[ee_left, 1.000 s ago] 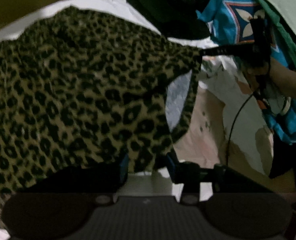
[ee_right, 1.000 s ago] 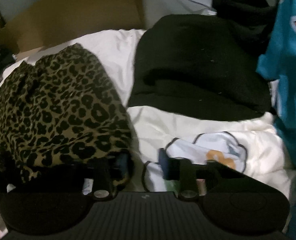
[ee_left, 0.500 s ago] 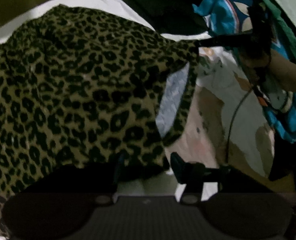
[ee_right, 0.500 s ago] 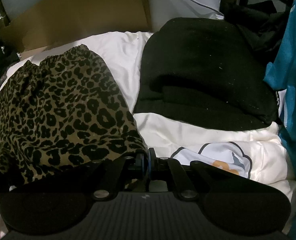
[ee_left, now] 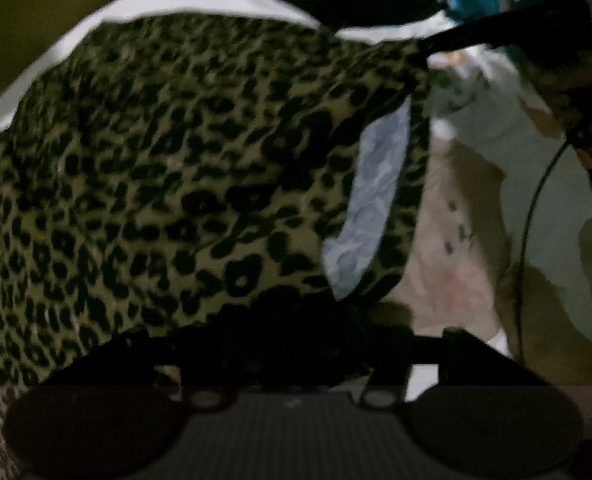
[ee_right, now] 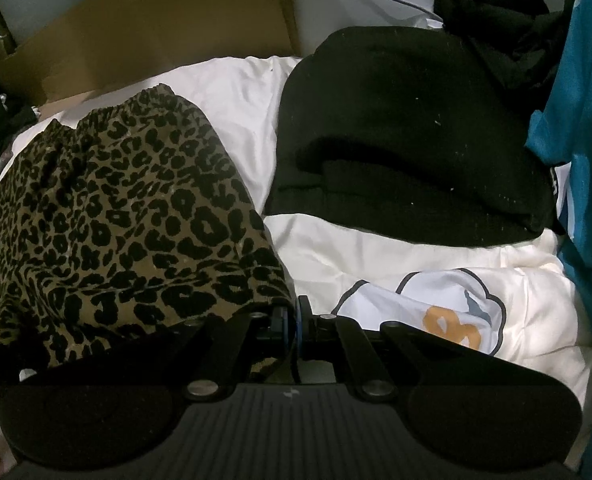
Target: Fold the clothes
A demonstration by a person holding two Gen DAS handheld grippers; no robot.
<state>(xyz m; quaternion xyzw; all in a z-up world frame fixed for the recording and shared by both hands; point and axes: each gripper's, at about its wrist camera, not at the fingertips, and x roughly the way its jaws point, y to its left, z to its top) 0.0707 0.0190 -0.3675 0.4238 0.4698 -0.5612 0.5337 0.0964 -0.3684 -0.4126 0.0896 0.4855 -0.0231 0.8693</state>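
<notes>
On the white bedding (ee_right: 236, 96), leopard-print garment (ee_right: 108, 216) lay left of right gripper (ee_right: 296, 322), clamped on its near corner; left gripper (ee_left: 292, 320) closing over the opposite hem, contact unclear.

Counted: one leopard-print garment (ee_right: 108, 216), one folded black garment (ee_right: 408, 136), one cardboard sheet (ee_right: 156, 32), two grippers.
</notes>
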